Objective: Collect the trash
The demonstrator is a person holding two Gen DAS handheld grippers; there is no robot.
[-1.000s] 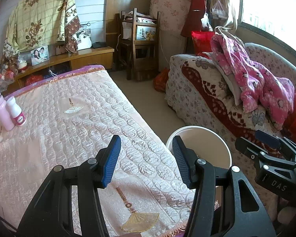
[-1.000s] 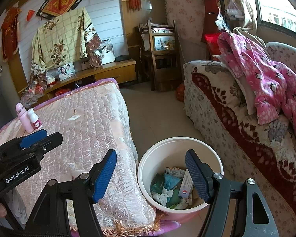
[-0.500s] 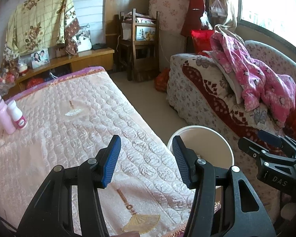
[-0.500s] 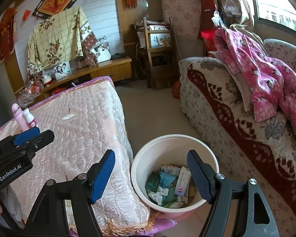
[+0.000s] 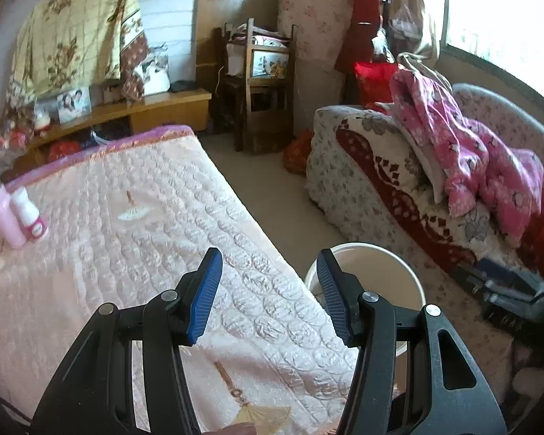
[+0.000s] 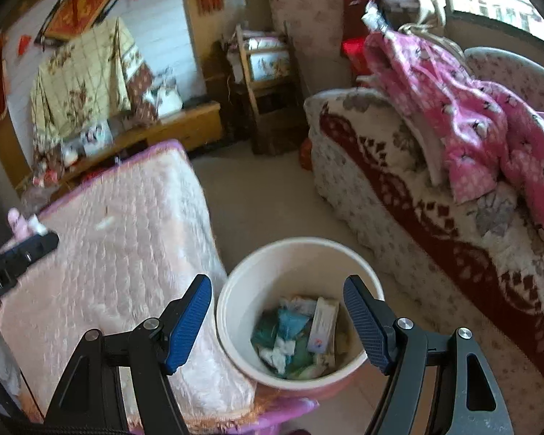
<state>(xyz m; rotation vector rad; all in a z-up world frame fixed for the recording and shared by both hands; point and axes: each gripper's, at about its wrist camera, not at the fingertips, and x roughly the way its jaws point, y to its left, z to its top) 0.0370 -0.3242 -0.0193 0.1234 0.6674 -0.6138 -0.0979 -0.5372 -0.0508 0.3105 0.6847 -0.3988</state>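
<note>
A white round bin (image 6: 301, 311) stands on the floor beside the pink quilted table (image 6: 119, 239). It holds crumpled tissues, teal wrappers and a small white box (image 6: 293, 337). My right gripper (image 6: 277, 291) is open and empty, above the bin. My left gripper (image 5: 268, 272) is open and empty, above the table's near right edge (image 5: 127, 253), with the bin (image 5: 377, 272) just to its right. Two pink and white bottles (image 5: 18, 214) stand at the table's left side.
A sofa with a red patterned cover (image 6: 435, 224) and a pink garment (image 6: 471, 119) runs along the right. A wooden chair (image 5: 261, 83) and a low wooden shelf (image 5: 127, 112) stand at the back. Bare floor (image 6: 257, 195) lies between table and sofa.
Both grippers have drifted slightly; the right one has tilted down and moved over the bin. Both stay open and empty.
</note>
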